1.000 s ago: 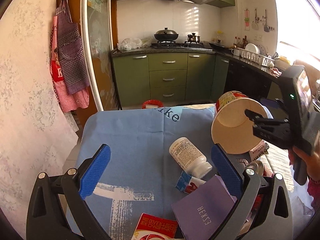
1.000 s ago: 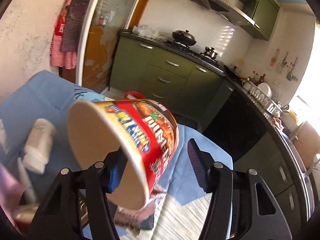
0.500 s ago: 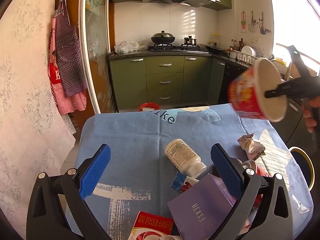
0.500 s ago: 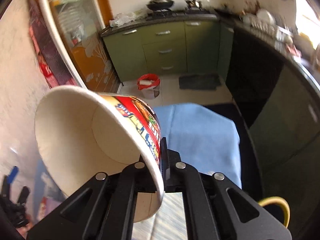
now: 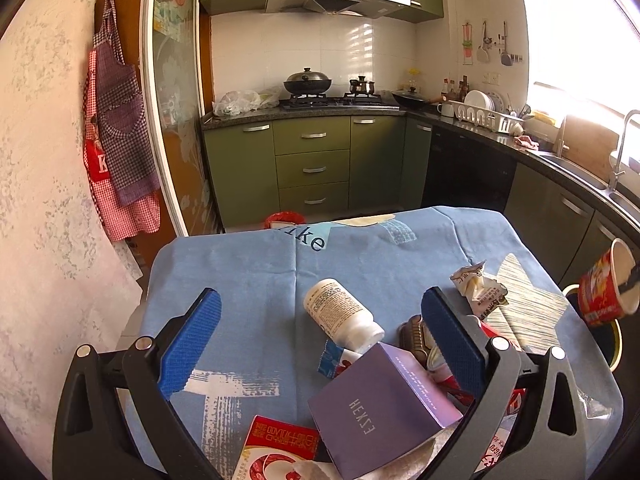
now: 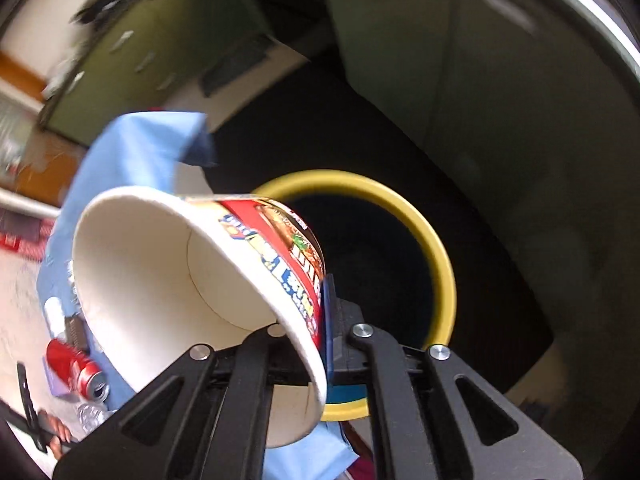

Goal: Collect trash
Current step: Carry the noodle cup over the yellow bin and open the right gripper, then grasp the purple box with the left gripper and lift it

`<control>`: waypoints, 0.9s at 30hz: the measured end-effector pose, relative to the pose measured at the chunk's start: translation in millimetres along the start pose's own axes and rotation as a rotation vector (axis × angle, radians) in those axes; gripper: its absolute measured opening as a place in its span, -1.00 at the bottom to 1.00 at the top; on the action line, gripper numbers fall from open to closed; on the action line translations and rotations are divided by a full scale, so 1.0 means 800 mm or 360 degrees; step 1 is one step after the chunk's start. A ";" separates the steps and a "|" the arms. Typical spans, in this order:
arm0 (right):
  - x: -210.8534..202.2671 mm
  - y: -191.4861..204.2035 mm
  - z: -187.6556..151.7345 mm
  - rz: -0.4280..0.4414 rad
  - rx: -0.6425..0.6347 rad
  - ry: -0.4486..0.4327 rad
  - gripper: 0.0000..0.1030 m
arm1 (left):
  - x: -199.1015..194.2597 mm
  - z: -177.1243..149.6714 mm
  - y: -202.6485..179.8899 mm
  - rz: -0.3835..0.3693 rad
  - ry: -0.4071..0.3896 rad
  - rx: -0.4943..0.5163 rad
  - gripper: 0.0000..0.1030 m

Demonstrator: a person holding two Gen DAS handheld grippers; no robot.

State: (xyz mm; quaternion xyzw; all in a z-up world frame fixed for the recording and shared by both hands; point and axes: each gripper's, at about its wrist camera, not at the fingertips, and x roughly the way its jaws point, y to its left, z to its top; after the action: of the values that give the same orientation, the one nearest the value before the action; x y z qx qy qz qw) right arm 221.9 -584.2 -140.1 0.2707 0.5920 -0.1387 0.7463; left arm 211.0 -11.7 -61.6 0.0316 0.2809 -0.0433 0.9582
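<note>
Left tool [image 5: 320, 320]: black frame, blue ribbed pads, silver screws. Right tool [image 6: 320, 320]: same.

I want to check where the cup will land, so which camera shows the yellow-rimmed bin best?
The right wrist view: nearly the whole yellow ring of the bin and its dark inside show beyond the noodle cup. The left wrist view catches only a sliver of rim past the table's edge.

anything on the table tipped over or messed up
Yes. The white bottle lies on its side on the blue tablecloth, the purple box sits tilted on the clutter near the front edge, and a crumpled wrapper lies toward the right edge.
</note>
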 end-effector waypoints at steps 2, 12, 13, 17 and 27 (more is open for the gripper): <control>0.021 -0.014 0.002 -0.0001 0.0044 0.0037 -0.93 | -0.002 0.001 -0.004 0.0003 0.0001 0.0005 0.92; 0.061 -0.024 0.010 0.0031 0.0072 0.0108 -0.53 | -0.016 0.003 -0.015 0.0001 0.0010 0.0038 0.92; 0.057 -0.024 0.009 0.0050 0.0063 0.0093 -0.51 | -0.017 0.004 -0.015 0.0002 0.0013 0.0038 0.92; 0.042 -0.019 -0.004 0.0121 0.0012 0.0031 -0.39 | -0.024 0.004 -0.015 -0.0012 0.0042 0.0040 0.92; 0.049 0.001 -0.020 0.0266 -0.0104 0.0069 -0.28 | -0.018 -0.006 -0.014 -0.0356 0.0299 0.0188 0.92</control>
State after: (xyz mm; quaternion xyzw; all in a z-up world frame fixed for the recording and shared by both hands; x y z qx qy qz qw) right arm 219.7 -569.9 -179.7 0.2976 0.5876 -0.0508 0.7507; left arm 195.4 -21.4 -58.3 0.0603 0.3682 -0.1631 0.9134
